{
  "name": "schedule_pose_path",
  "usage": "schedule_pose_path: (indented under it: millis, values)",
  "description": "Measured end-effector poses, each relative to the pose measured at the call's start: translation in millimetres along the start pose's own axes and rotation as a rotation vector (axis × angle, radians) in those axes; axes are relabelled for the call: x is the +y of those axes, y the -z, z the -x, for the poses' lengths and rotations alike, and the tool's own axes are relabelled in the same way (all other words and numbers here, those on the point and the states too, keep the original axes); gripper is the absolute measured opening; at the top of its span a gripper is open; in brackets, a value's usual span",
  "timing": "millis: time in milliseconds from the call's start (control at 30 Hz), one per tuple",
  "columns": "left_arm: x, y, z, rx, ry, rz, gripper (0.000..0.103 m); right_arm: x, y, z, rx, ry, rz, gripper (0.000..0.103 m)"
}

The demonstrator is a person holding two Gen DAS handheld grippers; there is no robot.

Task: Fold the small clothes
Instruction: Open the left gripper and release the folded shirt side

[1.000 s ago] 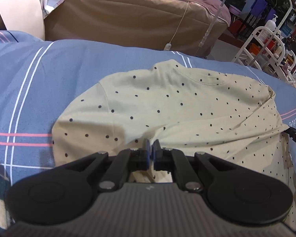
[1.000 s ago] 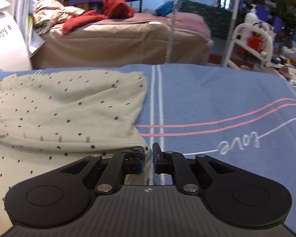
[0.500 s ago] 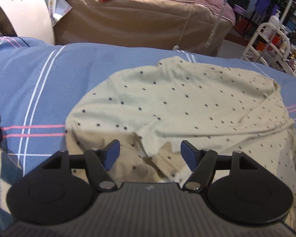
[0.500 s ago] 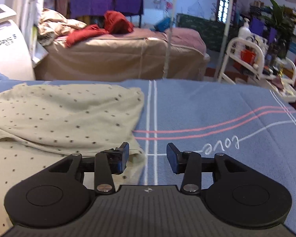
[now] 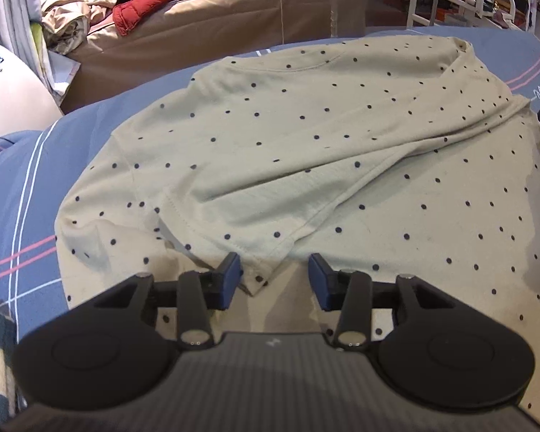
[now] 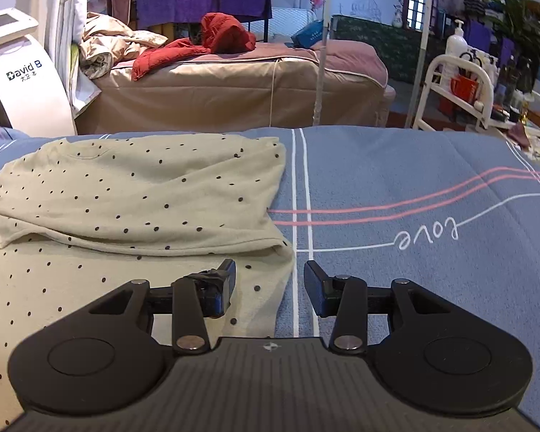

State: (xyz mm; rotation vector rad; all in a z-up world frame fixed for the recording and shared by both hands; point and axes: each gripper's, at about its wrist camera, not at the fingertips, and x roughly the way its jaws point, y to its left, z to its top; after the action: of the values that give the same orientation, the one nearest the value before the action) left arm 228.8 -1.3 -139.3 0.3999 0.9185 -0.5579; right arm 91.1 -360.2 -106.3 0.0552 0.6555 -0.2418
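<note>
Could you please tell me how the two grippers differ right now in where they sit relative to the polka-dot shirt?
The left gripper hovers wholly over the polka-dot shirt, at a folded hem corner; the right gripper straddles the shirt's edge, one finger over the blue bedsheet. The right gripper's left finger has dark tape; the left gripper's shows none. Both are open, gripping nothing.

A second ago both grippers were pinched shut on the shirt [image 5: 306, 136]. Now the left gripper [image 5: 273, 280] and right gripper [image 6: 269, 286] stand with jaws wide apart, the cloth released, its folded-over half lying flat.
</note>
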Motion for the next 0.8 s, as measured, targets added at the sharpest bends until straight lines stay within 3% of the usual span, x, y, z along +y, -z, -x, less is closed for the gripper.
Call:
schedule_pose_path:
  millis: [100,133,267,433,500,567,600,667,733,800]
  values:
    - [14,-2,1,0.011,-0.009,0.048,0.009,-1,0,-1,0.007,-0.005,-0.002,0.072]
    - [21,-2,2,0.014,-0.001,0.07,0.006,-2,0,-1,0.005,-0.012,-0.004,0.072]
    - [39,1,10,0.029,0.056,0.131,0.005,2,-1,-1,-0.001,-0.014,0.008,0.072]
    - [30,13,20,0.07,0.05,0.022,0.005,3,-4,8,-0.058,0.017,0.019,0.072]
    - [32,19,17,0.073,0.059,0.044,0.006,7,-6,8,-0.077,-0.009,0.025,0.077]
    - [34,19,16,0.068,0.06,0.069,0.008,15,-8,-3,-0.033,-0.048,0.077,0.082]
    - [34,20,16,0.066,0.061,0.075,0.01,21,-8,-12,0.004,-0.051,0.105,0.082]
    - [32,21,19,0.068,0.054,0.064,0.026,25,-5,-29,0.092,-0.032,0.109,0.082]
    - [32,25,28,0.052,0.05,0.075,0.068,22,-3,-32,0.109,-0.033,0.066,0.082]
    - [34,34,43,0.028,0.028,0.107,0.082,21,-5,-26,0.108,-0.033,0.05,0.083]
